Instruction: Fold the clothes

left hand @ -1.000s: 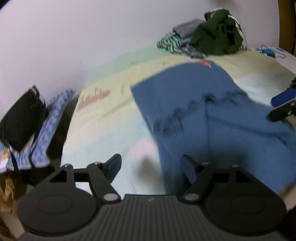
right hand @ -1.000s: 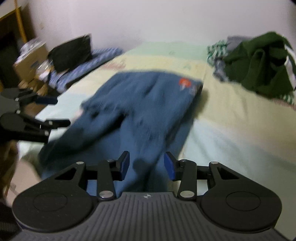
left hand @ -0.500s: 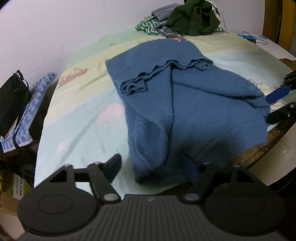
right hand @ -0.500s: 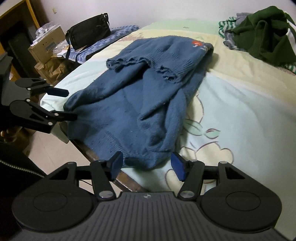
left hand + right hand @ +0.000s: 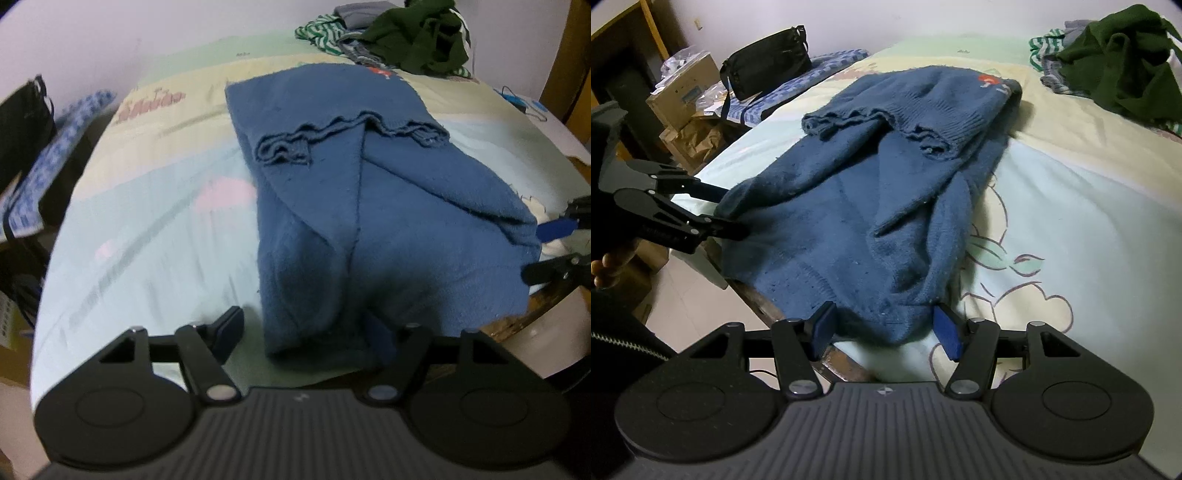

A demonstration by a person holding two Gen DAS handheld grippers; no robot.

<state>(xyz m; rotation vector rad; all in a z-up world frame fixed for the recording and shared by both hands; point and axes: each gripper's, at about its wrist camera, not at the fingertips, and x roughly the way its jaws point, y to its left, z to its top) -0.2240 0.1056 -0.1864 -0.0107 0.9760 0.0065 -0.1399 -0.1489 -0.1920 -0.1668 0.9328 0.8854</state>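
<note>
That blue sweater [image 5: 871,206] looks soft and floppy, so with both the left gripper [image 5: 306,332] and right gripper [image 5: 882,332] spread wide open, I'd grab the two corners hanging off the bed's [image 5: 1089,206] near edge.

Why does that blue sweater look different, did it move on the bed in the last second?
Cannot tell. The cameras moved. The blue sweater lies on the bed sheet, its logo end toward the green clothes pile, as before.

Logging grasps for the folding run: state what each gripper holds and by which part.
Nothing is held. The left gripper and right gripper are both open, each straddling a near corner of the blue sweater.
</note>
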